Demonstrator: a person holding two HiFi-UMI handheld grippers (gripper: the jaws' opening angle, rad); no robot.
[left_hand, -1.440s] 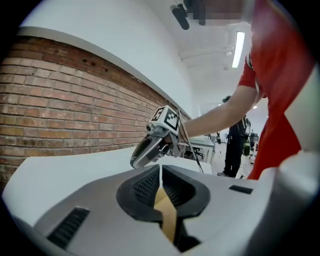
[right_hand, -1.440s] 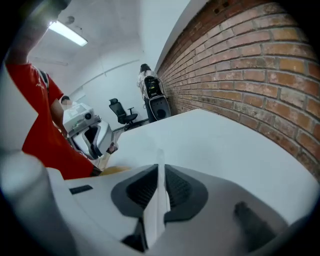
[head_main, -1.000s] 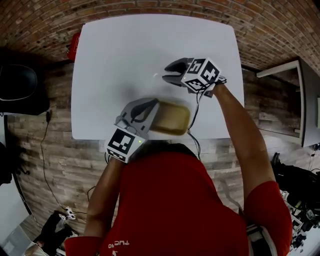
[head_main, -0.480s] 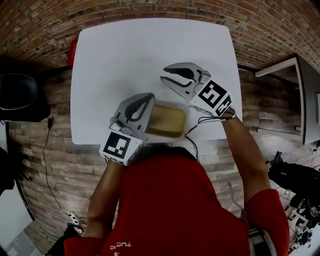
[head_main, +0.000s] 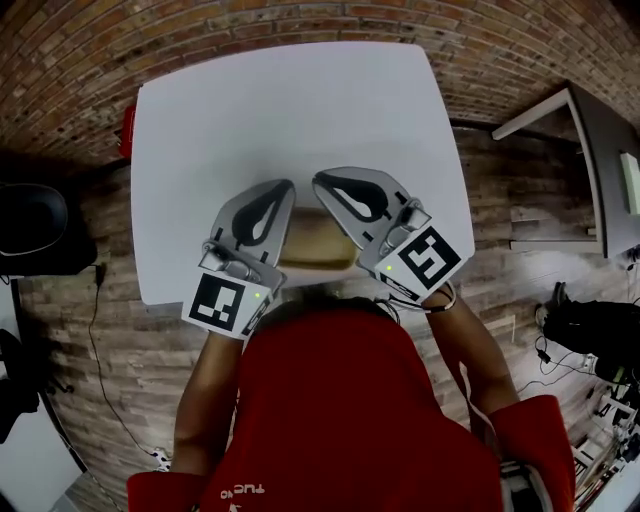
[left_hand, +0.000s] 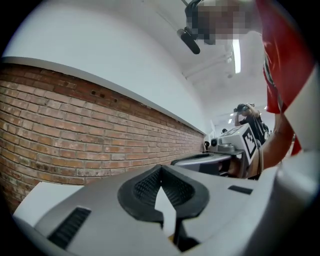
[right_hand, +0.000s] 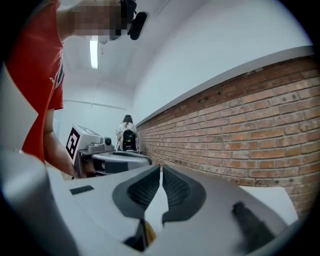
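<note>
Over the near edge of the white table (head_main: 280, 100) the tan block (head_main: 315, 245) lies crosswise, its left end seemingly pinched in the closed left gripper (head_main: 286, 190), while the right gripper (head_main: 322, 182), jaws together on nothing, hangs over its right end.

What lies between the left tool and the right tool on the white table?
A flat tan object lies between the left tool and the right tool on the white table, partly covered by both. The head view shows this.
</note>
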